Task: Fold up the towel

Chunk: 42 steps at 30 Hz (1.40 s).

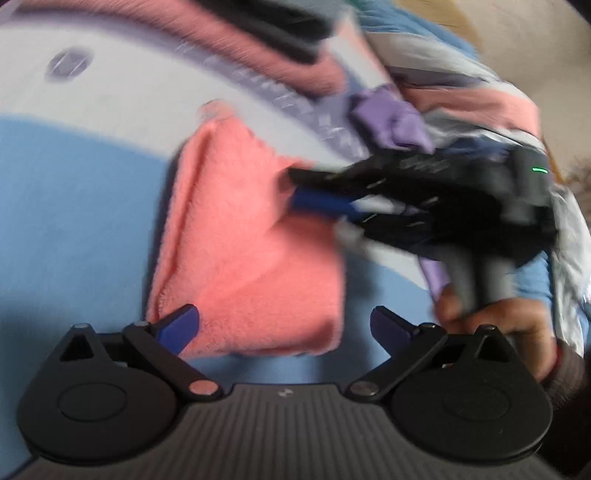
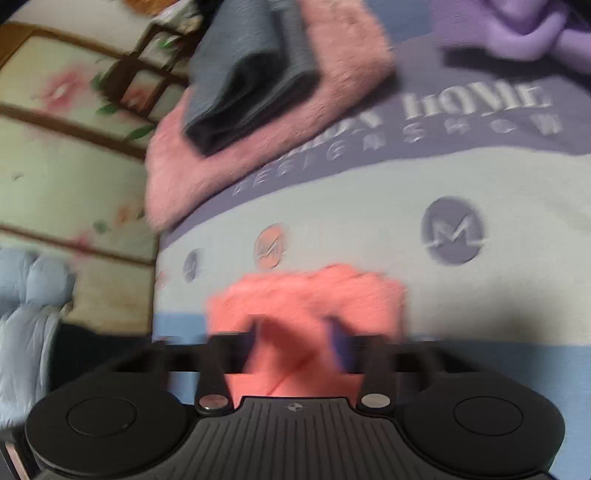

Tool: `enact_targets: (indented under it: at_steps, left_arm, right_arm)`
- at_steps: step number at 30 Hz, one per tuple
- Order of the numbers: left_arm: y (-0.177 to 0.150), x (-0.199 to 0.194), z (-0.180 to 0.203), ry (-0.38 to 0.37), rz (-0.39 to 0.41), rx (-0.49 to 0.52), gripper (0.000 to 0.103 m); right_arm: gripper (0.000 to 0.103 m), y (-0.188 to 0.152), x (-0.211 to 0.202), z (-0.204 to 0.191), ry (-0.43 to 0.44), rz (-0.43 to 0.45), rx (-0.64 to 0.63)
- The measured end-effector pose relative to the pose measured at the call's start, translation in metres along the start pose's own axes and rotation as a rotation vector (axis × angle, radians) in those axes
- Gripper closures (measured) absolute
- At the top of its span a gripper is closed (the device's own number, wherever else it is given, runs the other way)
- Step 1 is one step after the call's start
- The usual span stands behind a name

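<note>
A coral towel [image 1: 251, 240], folded into a thick pad, lies on a blue, white and purple bed cover [image 1: 74, 206]. My left gripper [image 1: 284, 325] is open just short of the towel's near edge, its left fingertip [image 1: 181, 325] over the near left corner. My right gripper [image 1: 299, 188] comes in from the right, and its blue-padded fingers pinch the towel's right edge. In the blurred right wrist view the right gripper [image 2: 297, 336] has the towel [image 2: 306, 295] bunched between its fingers. A hand [image 1: 491, 321] holds that gripper's handle.
At the back lies a pink towel [image 2: 258, 147] with a folded grey cloth [image 2: 251, 81] on top. A crumpled purple cloth [image 2: 517, 29] sits further right. The cover's left edge drops to a floral floor mat [image 2: 74, 147] and a pale blue padded garment [image 2: 26, 295].
</note>
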<state>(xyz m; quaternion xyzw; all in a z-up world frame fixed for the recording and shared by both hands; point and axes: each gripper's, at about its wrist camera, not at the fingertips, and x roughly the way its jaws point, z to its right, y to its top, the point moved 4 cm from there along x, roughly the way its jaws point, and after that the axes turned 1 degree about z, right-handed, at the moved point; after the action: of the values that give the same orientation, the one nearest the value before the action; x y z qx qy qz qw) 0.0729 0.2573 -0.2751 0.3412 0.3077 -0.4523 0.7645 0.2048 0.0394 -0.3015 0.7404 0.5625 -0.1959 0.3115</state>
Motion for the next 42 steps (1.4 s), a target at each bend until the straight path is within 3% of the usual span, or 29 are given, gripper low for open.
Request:
enact_targets:
  at_steps: [1,3,5,8,12,14,17,20,22,24,27,31,36,39,42]
  left_arm:
    - [-0.001,-0.005,0.000,-0.019,0.020,-0.014,0.003]
    - [-0.004,-0.016,0.000,-0.047,0.049,-0.030,0.003]
    - [-0.010,-0.026,0.002,-0.049,0.060,-0.027,0.003]
    - [-0.019,-0.035,0.002,-0.040,0.055,-0.010,0.003]
    - [-0.029,-0.043,-0.001,-0.041,0.039,-0.006,0.003]
    - [-0.029,-0.042,0.001,-0.039,0.035,0.005,0.003]
    - [-0.029,-0.042,0.005,-0.040,0.037,0.019,0.003]
    - [-0.026,-0.049,0.009,-0.048,0.058,0.034,0.003]
    - [-0.023,-0.054,0.010,-0.060,0.075,0.042,0.003]
    - [-0.019,-0.059,0.010,-0.079,0.094,0.042,0.002]
    - [-0.013,-0.060,0.006,-0.113,0.112,0.013,0.001]
    - [-0.011,-0.059,0.003,-0.095,0.110,-0.043,0.001]
    - [-0.027,-0.061,-0.002,-0.079,0.075,-0.074,0.001]
    - [-0.034,-0.055,-0.010,-0.070,0.046,-0.107,0.001]
    - [-0.041,-0.050,-0.019,-0.111,0.055,-0.192,0.001]
  right_arm:
    - [0.060,0.001,-0.005,-0.007,0.035,0.026,0.004]
    - [0.045,-0.003,-0.007,-0.029,0.096,0.003,-0.077]
    - [0.044,-0.011,-0.001,-0.050,0.087,-0.053,-0.213]
    - [0.045,-0.025,0.025,-0.068,-0.012,-0.153,-0.413]
    - [0.045,-0.027,0.065,-0.075,-0.129,-0.205,-0.520]
    - [0.045,-0.021,0.073,-0.077,-0.136,-0.195,-0.495]
    - [0.046,-0.011,0.054,-0.077,-0.063,-0.127,-0.393]
    - [0.045,-0.003,0.008,-0.063,-0.067,0.006,-0.292]
    - [0.037,-0.005,-0.026,-0.040,-0.093,0.077,-0.200]
    - [0.035,-0.016,-0.053,-0.010,-0.110,0.103,-0.082]
    - [0.035,-0.041,-0.066,0.027,-0.092,0.069,0.049]
    - [0.035,-0.068,-0.050,0.050,-0.022,0.004,0.106]
    - [0.033,-0.070,-0.008,0.062,0.056,-0.024,0.182]
    - [0.035,-0.069,-0.006,0.058,0.081,-0.046,0.205]
    - [0.037,-0.072,-0.010,0.062,0.107,-0.075,0.261]
